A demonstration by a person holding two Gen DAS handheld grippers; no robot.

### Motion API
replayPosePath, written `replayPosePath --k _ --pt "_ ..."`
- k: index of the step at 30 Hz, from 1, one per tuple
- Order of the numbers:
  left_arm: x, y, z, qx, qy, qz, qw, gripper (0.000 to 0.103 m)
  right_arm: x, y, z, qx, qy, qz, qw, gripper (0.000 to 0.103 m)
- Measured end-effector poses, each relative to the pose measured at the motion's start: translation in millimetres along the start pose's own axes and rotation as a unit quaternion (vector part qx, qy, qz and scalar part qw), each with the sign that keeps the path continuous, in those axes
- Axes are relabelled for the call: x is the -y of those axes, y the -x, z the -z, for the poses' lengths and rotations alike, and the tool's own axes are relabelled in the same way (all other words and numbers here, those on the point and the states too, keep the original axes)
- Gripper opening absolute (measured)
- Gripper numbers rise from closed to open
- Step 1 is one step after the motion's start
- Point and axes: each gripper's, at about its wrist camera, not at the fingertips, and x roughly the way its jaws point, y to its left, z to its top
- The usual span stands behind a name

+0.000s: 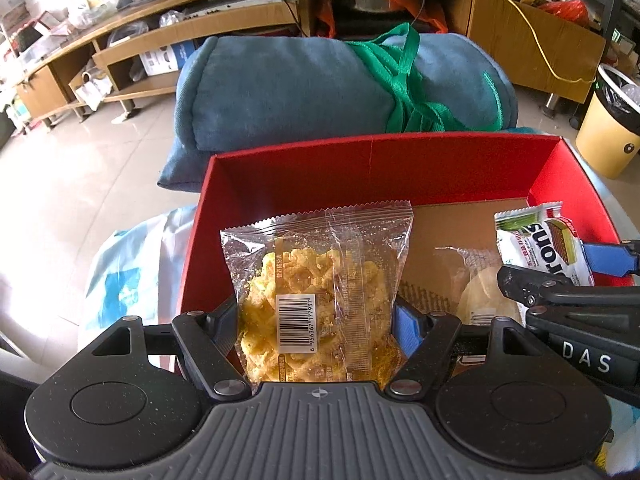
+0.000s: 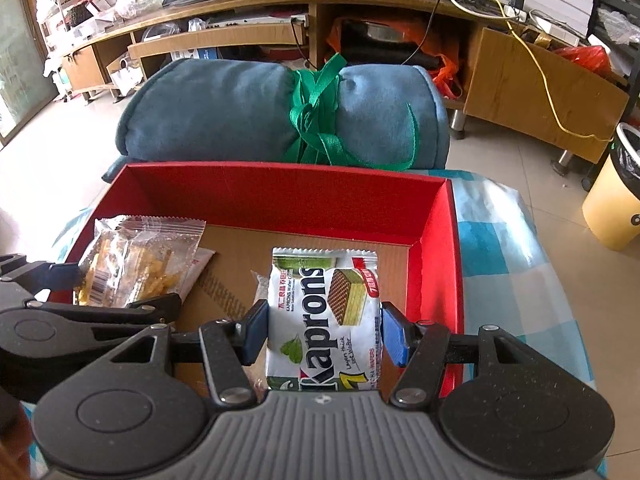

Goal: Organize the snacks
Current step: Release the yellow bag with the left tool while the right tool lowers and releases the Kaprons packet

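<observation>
My left gripper [image 1: 318, 320] is shut on a clear bag of yellow crunchy snacks [image 1: 316, 292], held over the left part of a red cardboard box [image 1: 372, 164]. The same bag [image 2: 132, 264] shows at the left of the right wrist view. My right gripper [image 2: 322, 334] is shut on a white and green Kaprons wafer packet [image 2: 320, 320], held over the right part of the red box [image 2: 280, 188]. That wafer packet [image 1: 536, 248] also shows at the right of the left wrist view. Another clear snack packet [image 1: 476, 292] lies on the box's brown floor.
A rolled blue cushion [image 2: 240, 116] tied with green strap lies just behind the box. The box stands on a blue and white checked cloth [image 2: 504, 256]. A yellow waste bin [image 2: 616, 204] stands on the tiled floor to the right. Wooden shelves [image 2: 240, 36] run along the back.
</observation>
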Motion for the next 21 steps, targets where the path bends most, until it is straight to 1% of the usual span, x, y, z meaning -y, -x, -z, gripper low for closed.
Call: replayPosePath --k 5,9,10,15,21 --pt "2.3 -4.9 -0.1 -0.004 -0.003 -0.003 1.0000 0.080 0.6 -4.5 0.3 -0.005 0.003 0.001 1.000 0.054" --pt "2.5 -6.3 -0.3 -0.006 -0.003 -0.005 1.0000 0.086 2.1 -4.8 0.0 -0.007 0.002 0.005 1.000 0.055" --pt "3.1 -6.3 -0.1 -0.005 -0.006 -0.009 0.9999 0.087 2.6 -4.9 -0.2 -0.007 0.002 0.007 1.000 0.057" --pt "4.4 -3.2 0.6 0.000 -0.014 -0.014 0.9998 0.088 3.8 -3.4 0.7 -0.004 0.003 0.013 1.000 0.060" --pt "1.7 0.9 -0.2 0.003 -0.006 -0.010 0.9999 0.088 4.9 -3.3 0.4 -0.002 0.003 0.014 1.000 0.061"
